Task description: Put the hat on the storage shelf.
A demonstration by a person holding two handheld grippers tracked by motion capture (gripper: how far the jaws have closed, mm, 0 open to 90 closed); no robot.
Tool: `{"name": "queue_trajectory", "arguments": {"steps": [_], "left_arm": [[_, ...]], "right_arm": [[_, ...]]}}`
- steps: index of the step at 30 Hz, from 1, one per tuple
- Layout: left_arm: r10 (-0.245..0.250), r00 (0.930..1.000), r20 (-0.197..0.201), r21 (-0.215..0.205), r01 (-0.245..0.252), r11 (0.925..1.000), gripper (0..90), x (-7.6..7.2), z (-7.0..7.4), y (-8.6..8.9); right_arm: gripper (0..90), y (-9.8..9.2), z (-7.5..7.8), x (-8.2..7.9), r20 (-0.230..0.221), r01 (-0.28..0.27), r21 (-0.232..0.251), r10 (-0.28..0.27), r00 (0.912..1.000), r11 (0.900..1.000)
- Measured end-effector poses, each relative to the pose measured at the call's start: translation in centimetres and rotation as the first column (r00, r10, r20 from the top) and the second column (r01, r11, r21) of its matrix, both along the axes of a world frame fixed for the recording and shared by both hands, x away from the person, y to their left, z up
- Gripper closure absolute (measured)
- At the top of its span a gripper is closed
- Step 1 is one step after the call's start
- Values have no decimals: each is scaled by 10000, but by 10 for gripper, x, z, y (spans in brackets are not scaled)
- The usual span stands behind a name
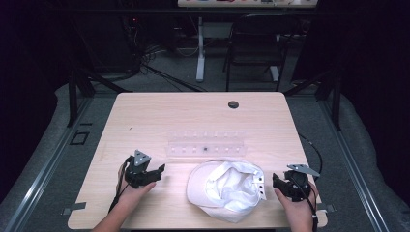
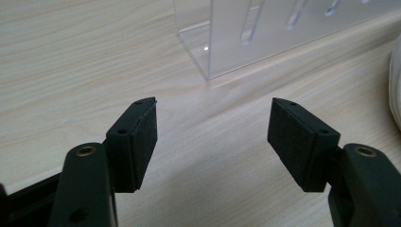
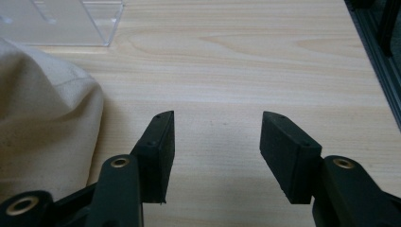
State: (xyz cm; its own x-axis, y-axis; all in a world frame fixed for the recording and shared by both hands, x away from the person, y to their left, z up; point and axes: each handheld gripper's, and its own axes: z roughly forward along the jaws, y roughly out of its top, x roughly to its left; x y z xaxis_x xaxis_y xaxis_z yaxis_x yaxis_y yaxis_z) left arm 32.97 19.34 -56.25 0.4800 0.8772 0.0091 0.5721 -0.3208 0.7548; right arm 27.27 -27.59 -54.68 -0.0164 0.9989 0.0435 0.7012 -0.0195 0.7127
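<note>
Two grippers sit released, nothing between their jaws: left gripper (image 1: 155,175) and right gripper (image 1: 277,181) flank the white cap (image 1: 227,189) on the worktop (image 1: 159,111). From above, its brim points left; the clear rack (image 1: 207,144) lies just beyond.

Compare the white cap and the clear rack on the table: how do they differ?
The cap is soft, crumpled white cloth lying upside down with its inside showing; the rack is stiff, see-through plastic with a row of slots. The cap sits near the front edge between the left gripper and right gripper; the rack lies just behind it. Both rest on the table, held by neither gripper.
</note>
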Motion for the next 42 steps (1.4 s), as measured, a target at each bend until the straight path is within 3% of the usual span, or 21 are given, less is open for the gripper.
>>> {"name": "queue_trajectory", "arguments": {"steps": [4,8,13,20,21,26,28,32,33,34,35,37,42], "left_arm": [[-220,9993,300,116,217,9997,326,-2,3,-2],[-229,9991,348,254,221,9994,342,-4,5,-1],[-367,9987,353,-99,371,9993,349,-8,11,0],[-380,9987,353,287,370,9989,349,-9,8,-3],[-357,9989,314,327,347,9989,348,-9,8,-3],[-328,9989,332,323,317,9990,349,-9,8,-3],[-317,9989,336,334,306,9990,349,-9,7,-3],[-319,9991,279,338,310,9990,349,-8,6,-3],[-309,9991,277,351,299,9989,349,-8,5,-4],[-309,9991,277,351,299,9989,349,-8,5,-4],[-309,9991,277,373,299,9989,349,-8,5,-4],[-317,9991,270,400,306,9987,349,-8,5,-4],[-347,9991,246,430,336,9985,349,-8,4,-5]], "right_arm": [[382,1,6,1,-370,-123,293,134,9992,9995],[363,2,17,0,-655,-281,415,308,9974,9987],[379,0,34,2,-915,-557,872,637,9938,9946],[414,-2,49,6,-1559,-783,1034,939,9833,9916],[420,-3,53,9,-1907,-807,1374,1063,9759,9872],[426,-7,58,14,-2282,-799,1831,1214,9660,9798],[430,-8,62,18,-2505,-935,2098,1459,9570,9733],[435,-6,67,21,-2649,-1014,2127,1573,9514,9718],[435,-4,71,22,-2782,-1168,2092,1736,9447,9709],[435,-4,71,22,-2782,-1168,2092,1736,9447,9709],[431,-3,75,24,-2935,-1243,2156,1857,9377,9685],[428,-2,77,26,-3041,-1272,2358,1975,9319,9634],[420,4,82,30,-3247,-1330,2399,2086,9225,9616]]}}
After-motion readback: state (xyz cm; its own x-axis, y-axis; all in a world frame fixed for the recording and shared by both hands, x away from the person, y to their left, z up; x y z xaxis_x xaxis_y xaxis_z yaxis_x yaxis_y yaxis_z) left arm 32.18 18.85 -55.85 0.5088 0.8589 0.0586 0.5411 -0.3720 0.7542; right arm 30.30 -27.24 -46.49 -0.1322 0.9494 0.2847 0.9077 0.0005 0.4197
